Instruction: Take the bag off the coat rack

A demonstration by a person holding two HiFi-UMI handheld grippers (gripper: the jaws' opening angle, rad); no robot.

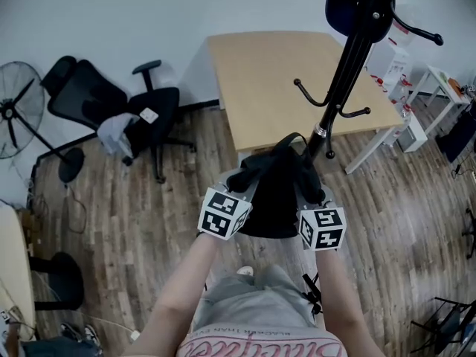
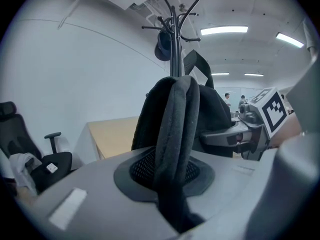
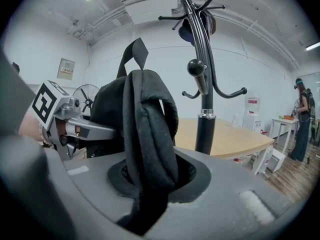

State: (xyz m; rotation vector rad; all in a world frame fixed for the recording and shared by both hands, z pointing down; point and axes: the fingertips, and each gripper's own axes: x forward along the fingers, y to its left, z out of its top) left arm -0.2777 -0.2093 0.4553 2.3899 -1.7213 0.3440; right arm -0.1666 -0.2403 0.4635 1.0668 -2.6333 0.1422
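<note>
Head view: the bag hangs just beside the coat rack pole, left tool and right tool each clamped nearly closed on its straps, apparently unhooked, so next it needs drawing clear.

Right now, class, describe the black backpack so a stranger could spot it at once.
Find the light wooden table, then the black coat rack by its near edge. In front of it is the black backpack; unlike the dark item hung up top, its padded straps are clamped in the left hand-held gripper and right hand-held gripper.
</note>
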